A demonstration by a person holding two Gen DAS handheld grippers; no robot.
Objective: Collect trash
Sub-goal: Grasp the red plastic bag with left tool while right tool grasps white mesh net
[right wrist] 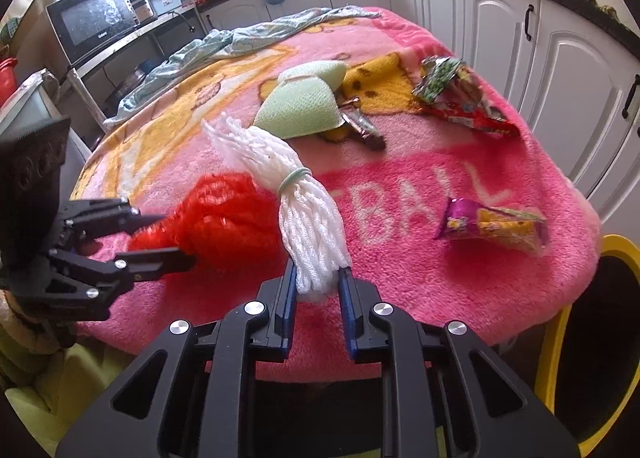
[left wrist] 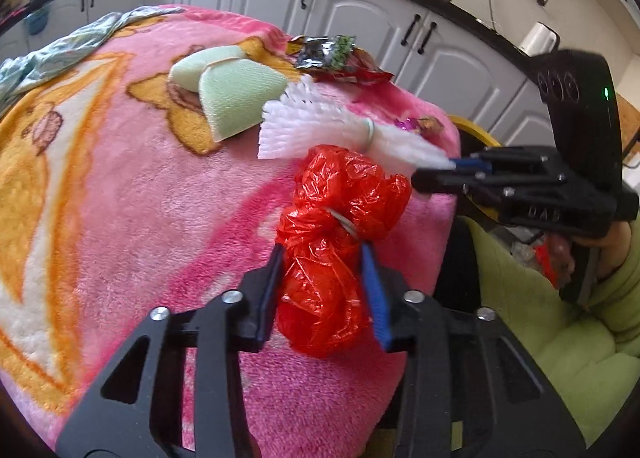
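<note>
Claws point steeply down at the near edge of the table (right wrist: 460, 290), which is draped in a pink fleece blanket (left wrist: 140, 218). Left claw (left wrist: 322, 258) has narrowed onto a crumpled red plastic bag (left wrist: 340, 198), blue pads pressing both sides of the bundle below its rubber band; seen from the right wrist, the same claw (right wrist: 168, 238) reaches in from the left with the red bag (right wrist: 224, 218) between its black fingers. Right claw (right wrist: 318, 278) grips the lower end of a white foam net (right wrist: 304, 210) (tied at its middle with a pale green band), jaws drawn in close on it; from the left wrist it (left wrist: 452, 170) enters from the right, holding the net's tip (left wrist: 320, 126).

Farther back lie a green sponge-like pad (right wrist: 304, 102), a dark wrapper beside it (right wrist: 360, 126), a pea snack packet (right wrist: 448, 86) near the right edge, and a purple-yellow wrapper (right wrist: 496, 222) at the near right corner. A yellow-rimmed bin (right wrist: 560, 322) stands just past that corner. Open blanket stretches to the left, up to a rumpled blue cloth (right wrist: 240, 38).
</note>
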